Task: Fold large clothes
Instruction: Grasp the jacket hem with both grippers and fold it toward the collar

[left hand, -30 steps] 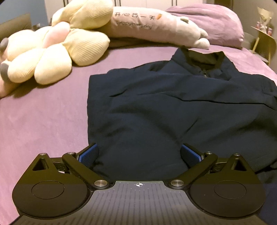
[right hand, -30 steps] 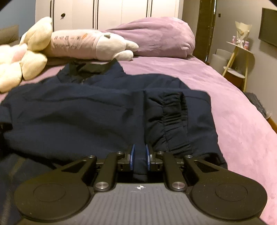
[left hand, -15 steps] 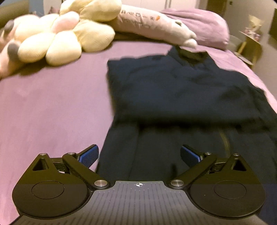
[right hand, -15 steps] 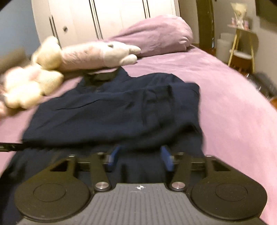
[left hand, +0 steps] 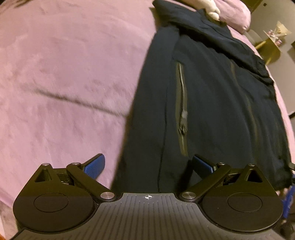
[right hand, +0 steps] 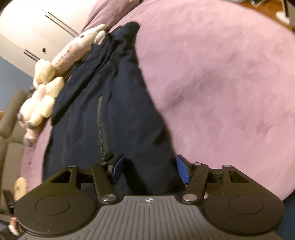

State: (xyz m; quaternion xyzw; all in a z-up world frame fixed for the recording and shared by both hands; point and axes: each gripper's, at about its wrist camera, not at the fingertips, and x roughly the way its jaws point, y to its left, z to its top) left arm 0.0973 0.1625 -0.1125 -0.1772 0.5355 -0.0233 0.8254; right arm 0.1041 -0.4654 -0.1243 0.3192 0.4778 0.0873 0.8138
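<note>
A dark navy jacket (left hand: pixel 212 96) lies lengthwise on the purple bedspread (left hand: pixel 64 83), its sleeves folded in near the collar and a zipped pocket (left hand: pixel 181 110) facing up. My left gripper (left hand: pixel 148 157) hovers open over the jacket's near left edge, with one pad above the bedspread and the other above the cloth. In the right wrist view the jacket (right hand: pixel 114 110) runs away toward the top left. My right gripper (right hand: pixel 150 157) is open above its near right edge. Fabric lies under the gap and neither pad presses on it.
Cream plush toys (right hand: pixel 42 103) and a long pink plush pillow (right hand: pixel 77 49) lie beside the jacket's collar end. A purple pillow (left hand: pixel 236 14) sits beyond it. A small side table (left hand: pixel 272 40) stands off the bed, and a white wardrobe (right hand: pixel 27 24) is behind.
Both grippers have drawn back from the jacket's chest to its near hem and tipped downward. The right gripper, shut on cloth a second ago, has opened and let go.
</note>
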